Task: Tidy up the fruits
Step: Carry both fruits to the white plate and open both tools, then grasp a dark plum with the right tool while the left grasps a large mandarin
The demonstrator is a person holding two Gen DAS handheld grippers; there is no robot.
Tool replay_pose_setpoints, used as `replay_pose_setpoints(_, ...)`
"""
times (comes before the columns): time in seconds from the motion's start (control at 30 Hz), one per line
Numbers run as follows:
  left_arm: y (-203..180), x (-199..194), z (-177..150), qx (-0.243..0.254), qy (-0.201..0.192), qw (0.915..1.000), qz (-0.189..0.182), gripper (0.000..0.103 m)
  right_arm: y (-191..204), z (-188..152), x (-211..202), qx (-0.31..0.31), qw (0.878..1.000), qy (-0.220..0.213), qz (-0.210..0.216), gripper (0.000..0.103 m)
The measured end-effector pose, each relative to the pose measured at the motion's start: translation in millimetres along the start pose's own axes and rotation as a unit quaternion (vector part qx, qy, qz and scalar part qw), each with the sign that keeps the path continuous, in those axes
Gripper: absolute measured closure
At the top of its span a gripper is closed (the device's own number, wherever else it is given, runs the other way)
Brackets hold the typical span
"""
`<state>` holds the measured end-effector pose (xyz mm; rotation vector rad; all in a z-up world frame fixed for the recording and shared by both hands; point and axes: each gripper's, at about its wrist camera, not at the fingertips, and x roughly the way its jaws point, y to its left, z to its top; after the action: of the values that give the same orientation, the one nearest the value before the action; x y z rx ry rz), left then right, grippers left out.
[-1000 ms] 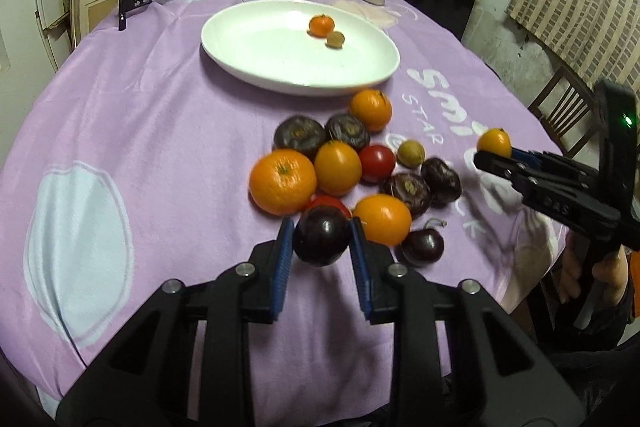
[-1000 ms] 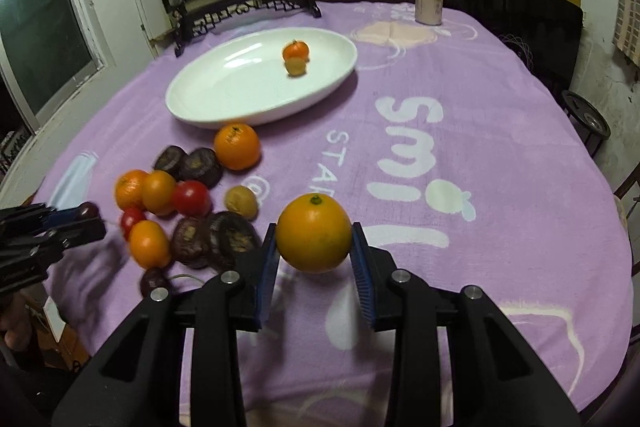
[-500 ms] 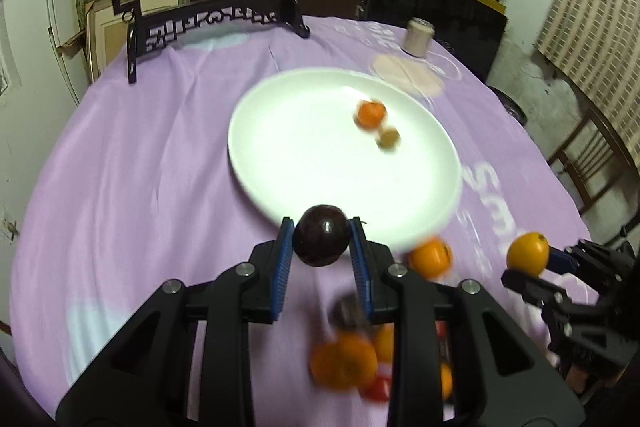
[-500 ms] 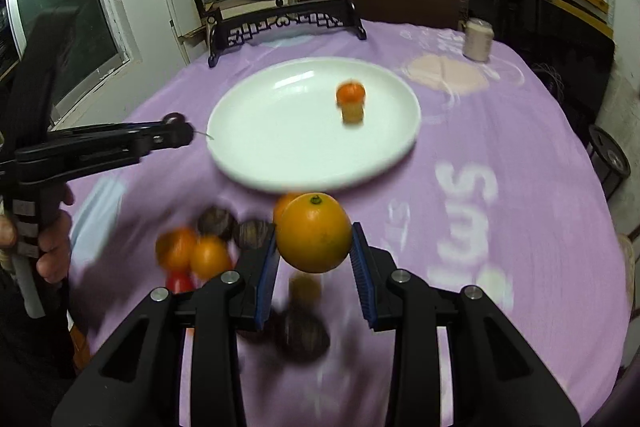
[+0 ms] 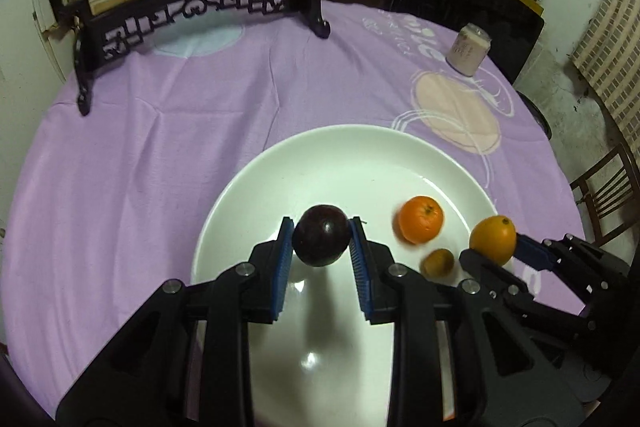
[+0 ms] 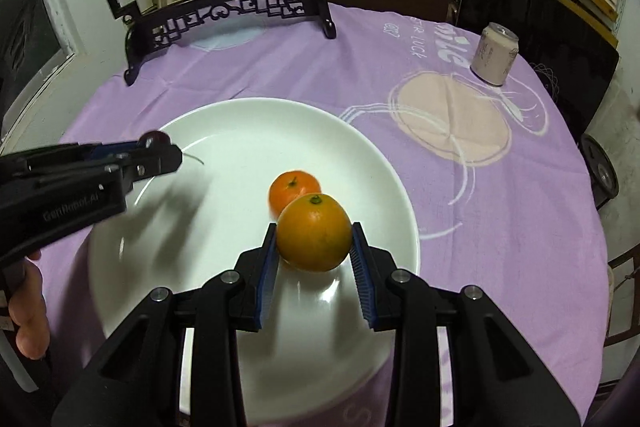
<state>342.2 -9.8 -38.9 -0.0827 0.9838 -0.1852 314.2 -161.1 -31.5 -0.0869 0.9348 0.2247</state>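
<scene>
Left gripper [image 5: 320, 242]: my jaws pinch a round dark purple plum [image 5: 320, 241], held over the wide white ceramic plate [image 5: 360, 151]. Right gripper [image 6: 314, 245]: my jaws pinch a round yellow-orange orange [image 6: 314, 231] above the plate's right side. On the plate: one small orange tangerine [image 5: 421, 225], one small brownish round fruit [image 5: 439, 263] just beside it. On the purple-clothed worktop [image 5: 160, 147]: pale drinks can [image 6: 494, 54], upright.

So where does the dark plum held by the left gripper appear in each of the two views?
Left wrist view: the dark plum sits at centre, clamped in the left gripper above the white plate.
Right wrist view: only its top peeks out at far left, over the plate's left rim.
Shared landmark: the small orange on the plate.
</scene>
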Motion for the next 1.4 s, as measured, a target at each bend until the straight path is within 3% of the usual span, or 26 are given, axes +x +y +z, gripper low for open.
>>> replay_pose_setpoints(0.03, 0, 3, 1, 0.0, 0.002, 1.0, -0.001, 0.074, -1, 1, 3, 0.0, 1.0, 0.0, -0.001, 0.068)
replay_pose_setpoints(0.07, 1, 5, 1, -0.004, 0.004, 1.0, -0.003, 0.064, -2, 2, 6, 0.002, 1.0, 0.0, -0.004, 0.066)
replay_pose_setpoints(0.1, 4, 6, 1, -0.013, 0.006, 0.9999, -0.003, 0.043, -3, 2, 7, 0.005, 1.0, 0.0, -0.005, 0.063)
replay_pose_setpoints(0.13, 6, 2, 0, -0.019, -0.003, 0.9998, 0.002, 0.038, -4, 2, 6, 0.008, 1.0, -0.002, -0.008, 0.053)
replay_pose_setpoints(0.3, 13, -62, -20, -0.026, -0.061, 0.9978, 0.002, 0.038, -1, -16, -40, 0.001, 0.999, -0.038, -0.011, 0.047)
replay_pose_setpoints(0.37, 13, -91, -40, -0.021, -0.081, 0.9965, -0.002, 0.037, 3, -39, -69, -0.002, 0.999, -0.054, 0.002, 0.04)
replay_pose_setpoints(0.47, 14, -137, -91, -0.02, -0.124, 0.9918, -0.026, 0.026, 11, -98, -111, 0.004, 0.996, -0.075, 0.045, 0.035)
replay_pose_setpoints(0.57, 12, -158, -140, -0.011, -0.136, 0.9898, -0.043, 0.025, 16, -148, -132, 0.013, 0.996, -0.069, 0.058, 0.035)
replay_pose_setpoints(0.63, 13, -162, -161, -0.01, -0.127, 0.9908, -0.045, 0.025, 15, -160, -140, 0.018, 0.997, -0.064, 0.045, 0.035)
replay_pose_setpoints(0.8, 19, -171, -182, -0.026, -0.129, 0.9907, -0.035, 0.025, 14, -174, -160, 0.024, 0.996, -0.076, 0.026, 0.035)
replay_pose_setpoints(0.97, 27, -179, -208, -0.02, -0.128, 0.9912, -0.025, 0.025, 22, -202, -155, 0.01, 0.999, -0.044, 0.012, 0.035)
replay_pose_setpoints(1.17, 31, -171, -241, -0.002, -0.095, 0.9951, -0.026, 0.025, 33, -232, -142, -0.005, 1.0, -0.017, 0.015, 0.035)
replay_pose_setpoints(1.4, 37, -153, -263, -0.002, -0.059, 0.9982, -0.005, 0.025, 31, -231, -112, -0.007, 1.0, 0.001, -0.013, 0.035)
